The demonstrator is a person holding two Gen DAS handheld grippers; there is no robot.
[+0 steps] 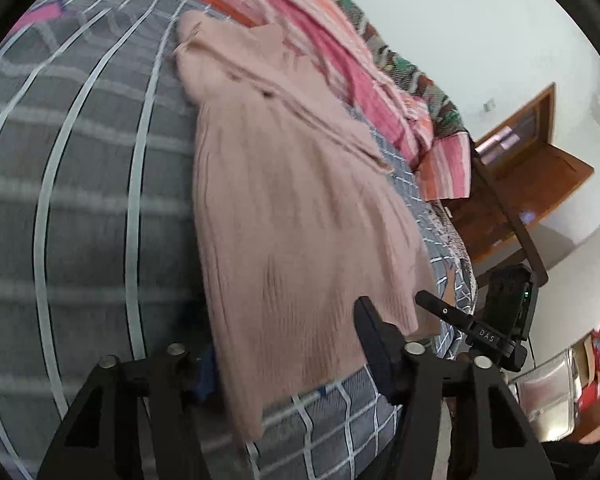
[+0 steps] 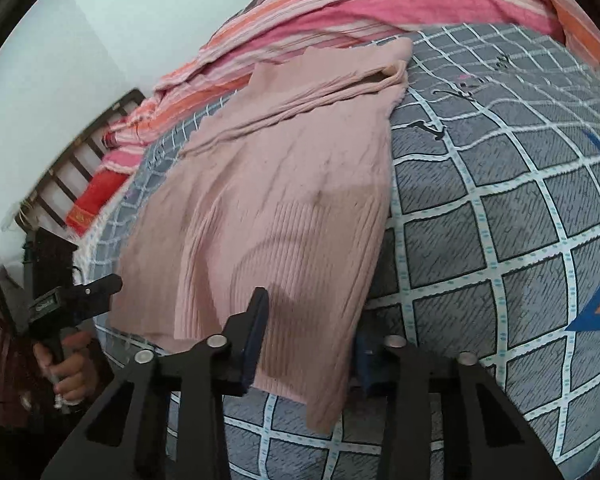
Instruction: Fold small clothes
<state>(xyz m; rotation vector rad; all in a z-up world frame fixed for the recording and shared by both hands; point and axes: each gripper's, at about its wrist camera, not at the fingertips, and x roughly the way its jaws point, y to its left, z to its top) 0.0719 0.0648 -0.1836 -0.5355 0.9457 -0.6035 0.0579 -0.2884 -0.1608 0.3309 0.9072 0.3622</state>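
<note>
A pink ribbed knit sweater (image 1: pixel 292 200) lies flat on the grey checked bedsheet (image 1: pixel 80 200), neck end far, hem near me. In the left wrist view my left gripper (image 1: pixel 290 360) straddles one hem corner. Its jaws stand apart; the cloth drapes over the left finger and the pads do not press it. One black finger (image 1: pixel 444 312) of the right gripper shows at the other hem corner. In the right wrist view my right gripper (image 2: pixel 308 344) is open around the sweater (image 2: pixel 284 184) hem, cloth loose between the blue pads. A hand (image 2: pixel 68 364) holds the left tool.
A pink and orange striped blanket (image 2: pixel 340 4) is bunched along the far side of the bed. A slatted wooden bed end (image 2: pixel 72 160) and a red cloth (image 2: pixel 96 196) stand at the left. A wooden cabinet (image 1: pixel 540 152) and a white wall (image 1: pixel 460 20) lie beyond the bed edge.
</note>
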